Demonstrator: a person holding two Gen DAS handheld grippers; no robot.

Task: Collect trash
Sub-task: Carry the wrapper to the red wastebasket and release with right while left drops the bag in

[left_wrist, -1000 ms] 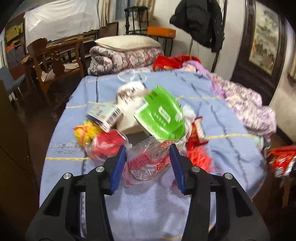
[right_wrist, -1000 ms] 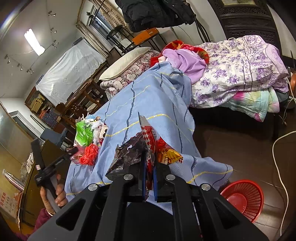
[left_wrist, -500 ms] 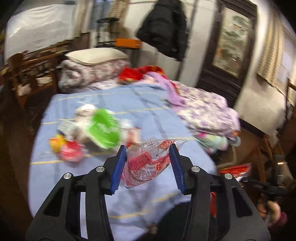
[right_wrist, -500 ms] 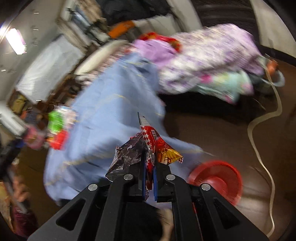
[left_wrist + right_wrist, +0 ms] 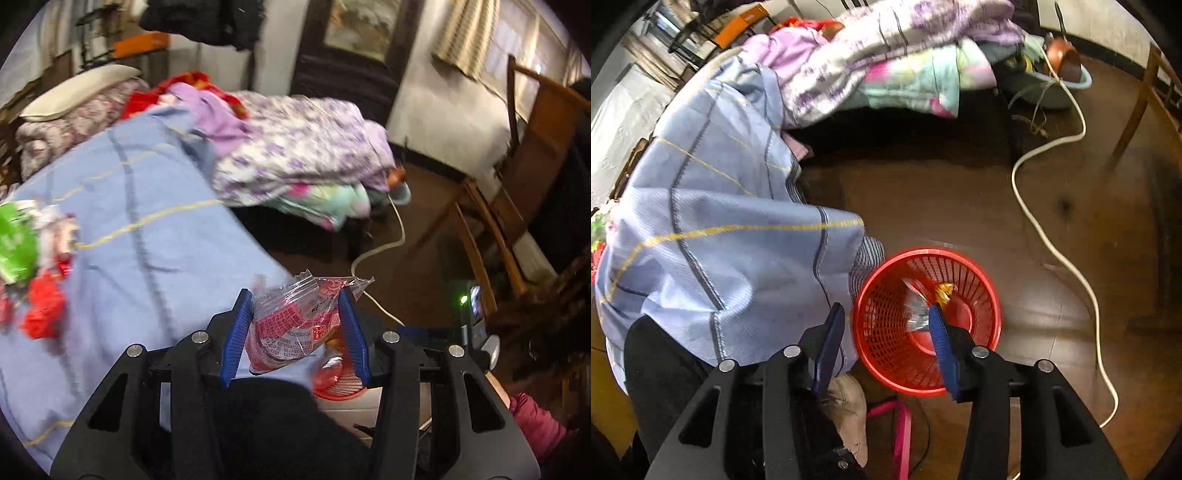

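While over the red basket (image 5: 925, 321) on the floor, right hand-held gripper (image 5: 886, 325) just opened, jaws apart, dropped wrappers (image 5: 923, 301) inside basket. Left hand-held gripper (image 5: 295, 325) clamped on clear red-print wrapper (image 5: 295, 321), near the bed (image 5: 147, 229) edge.

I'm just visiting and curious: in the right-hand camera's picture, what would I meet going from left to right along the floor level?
Blue bedsheet → red basket with wrappers inside → white cable trailing across the wooden floor.
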